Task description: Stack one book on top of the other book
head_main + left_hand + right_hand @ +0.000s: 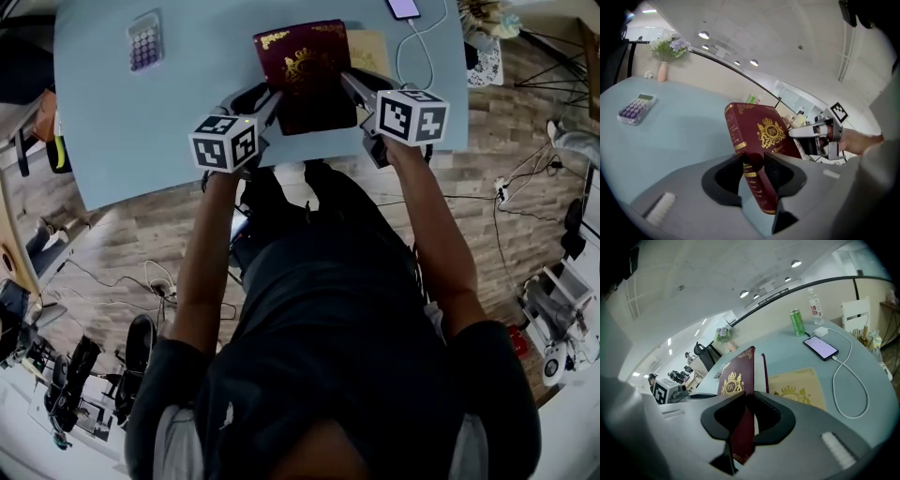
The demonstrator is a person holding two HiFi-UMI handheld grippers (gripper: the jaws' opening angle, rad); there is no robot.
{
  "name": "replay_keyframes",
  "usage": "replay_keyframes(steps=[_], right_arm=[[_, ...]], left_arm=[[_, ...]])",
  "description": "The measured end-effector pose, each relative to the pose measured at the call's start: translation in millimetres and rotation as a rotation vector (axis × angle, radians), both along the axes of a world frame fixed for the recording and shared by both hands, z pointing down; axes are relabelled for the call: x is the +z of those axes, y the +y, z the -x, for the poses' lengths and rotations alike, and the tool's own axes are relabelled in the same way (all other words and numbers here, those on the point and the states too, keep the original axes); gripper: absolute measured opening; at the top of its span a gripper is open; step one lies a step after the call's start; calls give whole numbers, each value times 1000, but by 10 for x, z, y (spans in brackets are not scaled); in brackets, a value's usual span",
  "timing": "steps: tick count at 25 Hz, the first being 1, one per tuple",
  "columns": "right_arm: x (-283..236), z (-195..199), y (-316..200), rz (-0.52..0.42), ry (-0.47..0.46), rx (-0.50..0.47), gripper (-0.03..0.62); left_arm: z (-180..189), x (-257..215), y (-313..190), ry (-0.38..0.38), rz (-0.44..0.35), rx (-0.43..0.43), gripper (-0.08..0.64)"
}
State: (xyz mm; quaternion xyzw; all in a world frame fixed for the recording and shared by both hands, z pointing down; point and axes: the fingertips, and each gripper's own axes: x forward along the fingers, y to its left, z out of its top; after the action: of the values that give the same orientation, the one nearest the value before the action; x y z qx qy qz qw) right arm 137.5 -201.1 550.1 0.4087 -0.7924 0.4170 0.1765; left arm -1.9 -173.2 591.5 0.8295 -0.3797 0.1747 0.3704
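Soft indoor light from ceiling spots (704, 35); table (112, 131) evenly lit. Head view dim below, torso (337, 356) near-black. Gripper views: heavy fisheye bend, dark vignetted corners. Mild sheen on red book (761, 136) gilt.

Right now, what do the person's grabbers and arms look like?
The left gripper and right gripper are each grey with black ribbed jaw linings and a white cube of black square markers. The person wears a dark short-sleeved shirt.
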Motion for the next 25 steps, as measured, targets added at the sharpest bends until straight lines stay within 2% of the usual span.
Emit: replay_keyframes(steps=[11,16,25], right_arm=[[160,-484,-93,55,0,64,57],[261,-939,-169,78,1,100,58],[355,-1136,-223,115,18,138,58]], left_arm=[[-463,47,-129,32,37,49,195],[-901,79,-192,24,47,95,195],[-1097,99,-201,10,70,166,195]])
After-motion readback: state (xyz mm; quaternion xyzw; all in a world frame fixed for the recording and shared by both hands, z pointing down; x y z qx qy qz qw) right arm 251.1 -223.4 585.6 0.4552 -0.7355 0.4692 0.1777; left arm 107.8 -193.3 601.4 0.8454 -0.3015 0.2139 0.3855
